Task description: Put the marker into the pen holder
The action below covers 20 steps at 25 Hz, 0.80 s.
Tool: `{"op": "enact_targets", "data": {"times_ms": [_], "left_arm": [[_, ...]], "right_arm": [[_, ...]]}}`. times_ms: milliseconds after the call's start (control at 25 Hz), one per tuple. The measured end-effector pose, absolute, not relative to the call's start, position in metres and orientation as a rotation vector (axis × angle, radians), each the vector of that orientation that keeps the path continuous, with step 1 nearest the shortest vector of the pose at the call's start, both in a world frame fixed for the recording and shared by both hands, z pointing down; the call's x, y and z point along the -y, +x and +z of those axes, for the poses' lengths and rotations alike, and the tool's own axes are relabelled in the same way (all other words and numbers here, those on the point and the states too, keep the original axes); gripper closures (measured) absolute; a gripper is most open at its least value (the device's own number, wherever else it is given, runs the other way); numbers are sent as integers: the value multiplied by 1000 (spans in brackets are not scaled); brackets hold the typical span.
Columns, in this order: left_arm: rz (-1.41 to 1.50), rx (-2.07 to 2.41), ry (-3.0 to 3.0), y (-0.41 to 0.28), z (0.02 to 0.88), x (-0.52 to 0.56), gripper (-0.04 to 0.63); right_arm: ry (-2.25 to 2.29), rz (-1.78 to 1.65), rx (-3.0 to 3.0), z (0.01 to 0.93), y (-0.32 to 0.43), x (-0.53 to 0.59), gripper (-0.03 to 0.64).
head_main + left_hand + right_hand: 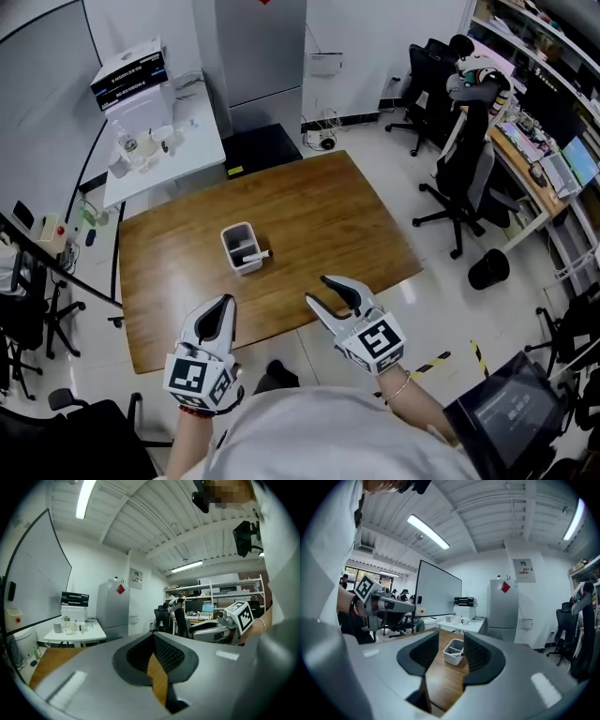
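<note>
A white pen holder (240, 247) stands near the middle of the wooden table (319, 206). A marker (254, 255) lies in it, its end poking over the right rim. Both grippers hover over the table's near edge, apart from the holder. My left gripper (224, 302) is at the lower left with its jaws together and nothing in them; in the left gripper view (153, 643) only a sliver of table shows between the pads. My right gripper (319, 290) is open and empty. In the right gripper view (451, 645) the pen holder (452, 651) and marker (459, 654) show between the jaws, farther along the table.
A white side table (178, 155) with a box and bottles stands at the back left. A grey cabinet (260, 52) is behind the table. Office chairs (464, 173) and a black bin (487, 269) stand at the right.
</note>
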<state>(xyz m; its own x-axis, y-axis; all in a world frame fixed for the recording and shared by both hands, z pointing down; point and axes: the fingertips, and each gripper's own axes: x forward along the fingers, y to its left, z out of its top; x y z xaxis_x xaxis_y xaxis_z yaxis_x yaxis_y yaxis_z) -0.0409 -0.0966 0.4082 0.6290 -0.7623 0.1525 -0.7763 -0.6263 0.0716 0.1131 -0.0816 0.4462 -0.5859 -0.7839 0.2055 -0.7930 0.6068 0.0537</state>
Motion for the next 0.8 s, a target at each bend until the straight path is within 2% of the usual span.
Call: {"op": "enact_targets", "data": {"times_ms": [360, 520, 800], "left_arm": [[282, 1452, 2506, -3, 454, -59, 592], [303, 1523, 2465, -16, 452, -107, 592], [219, 1586, 2451, -41, 434, -125, 593]], "right_arm": [[1254, 193, 2661, 472, 195, -38, 462], [1234, 197, 2685, 466, 198, -70, 462], [1211, 93, 2748, 432, 173, -89, 462]]}}
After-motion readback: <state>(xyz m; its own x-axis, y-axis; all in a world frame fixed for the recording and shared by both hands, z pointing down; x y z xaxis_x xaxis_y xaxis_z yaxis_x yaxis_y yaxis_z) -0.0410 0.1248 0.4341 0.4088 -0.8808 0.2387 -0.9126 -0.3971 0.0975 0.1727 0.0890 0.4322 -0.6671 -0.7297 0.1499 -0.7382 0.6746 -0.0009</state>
